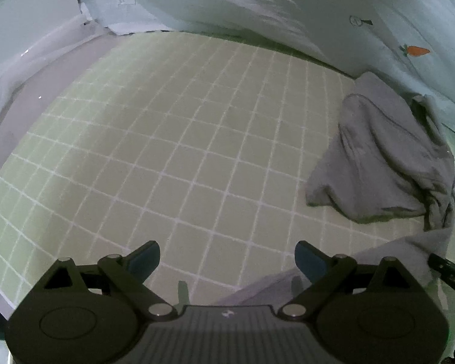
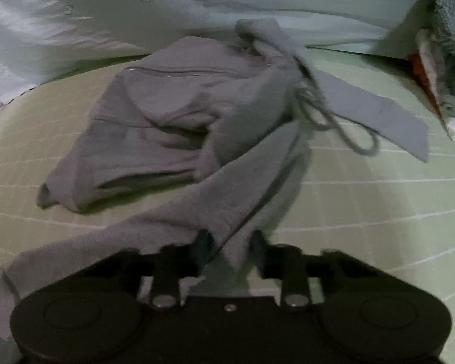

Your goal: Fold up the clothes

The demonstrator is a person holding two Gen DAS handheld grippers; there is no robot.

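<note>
The right hand-held gripper [image 2: 227,242] pinches a sleeve of the crumpled grey zip hoodie [image 2: 173,115] lying on the green checked bed sheet [image 1: 166,151], while the left hand-held gripper [image 1: 227,257] hangs spread and empty, so spreading the hoodie flat probably comes next.

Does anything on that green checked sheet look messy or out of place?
Yes. The grey hoodie lies crumpled in a heap rather than flat, its drawstring looping loose across the sheet, one part pinched in the right tongs.
</note>
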